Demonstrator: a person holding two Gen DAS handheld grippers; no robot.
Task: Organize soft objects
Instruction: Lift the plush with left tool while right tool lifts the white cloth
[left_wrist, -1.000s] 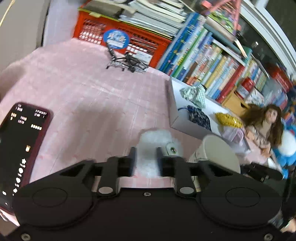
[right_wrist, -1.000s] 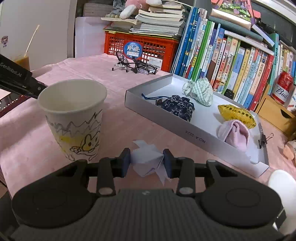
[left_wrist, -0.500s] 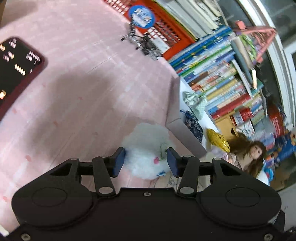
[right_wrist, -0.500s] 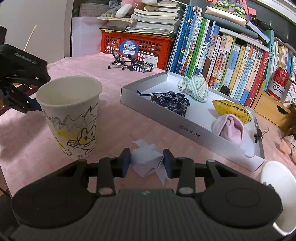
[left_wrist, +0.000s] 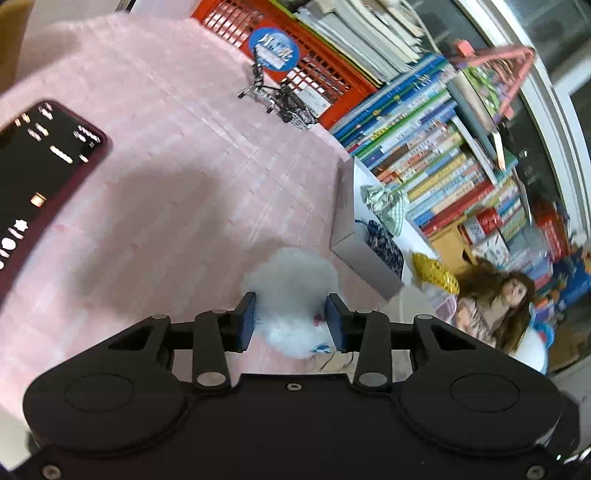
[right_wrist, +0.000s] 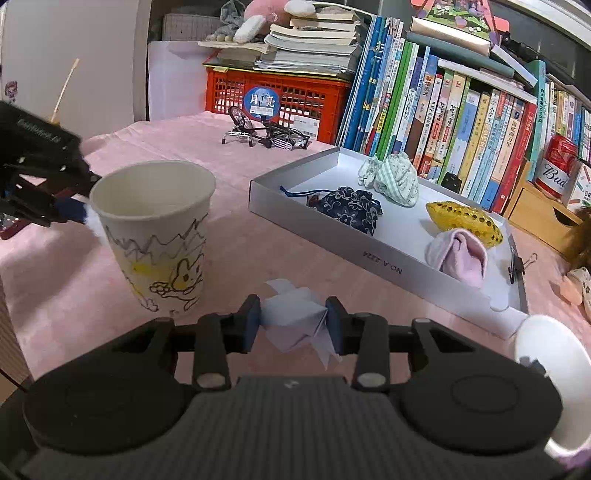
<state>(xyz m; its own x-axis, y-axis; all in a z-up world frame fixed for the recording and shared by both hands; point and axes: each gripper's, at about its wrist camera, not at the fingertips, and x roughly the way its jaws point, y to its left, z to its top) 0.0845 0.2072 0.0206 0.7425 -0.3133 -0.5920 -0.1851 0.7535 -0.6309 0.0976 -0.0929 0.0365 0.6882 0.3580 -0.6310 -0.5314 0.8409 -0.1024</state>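
A white fluffy toy (left_wrist: 291, 280) lies on the pink tablecloth (left_wrist: 184, 206), left of a shallow grey box (left_wrist: 364, 254). My left gripper (left_wrist: 291, 321) straddles it; its jaws are closing and both pads touch the fluff. My right gripper (right_wrist: 293, 324) is shut on a pale lilac folded paper figure (right_wrist: 291, 306), low over the cloth beside a doodled paper cup (right_wrist: 159, 236). The grey box (right_wrist: 332, 236) holds a navy floral pouch (right_wrist: 349, 212), a green checked cloth (right_wrist: 397, 179), a yellow mesh piece (right_wrist: 463, 221) and a pink cloth (right_wrist: 460, 258).
A lit phone (left_wrist: 33, 184) lies at the table's left edge. A red crate (right_wrist: 273, 96), glasses (right_wrist: 266, 134) and a row of books (right_wrist: 461, 122) line the back. A doll (left_wrist: 495, 306), a binder clip (right_wrist: 517, 264) and a white round object (right_wrist: 550, 354) sit at right.
My left gripper rolled, widened its jaws around the fluffy toy, then narrowed them onto it again. The right gripper and its paper figure kept still.
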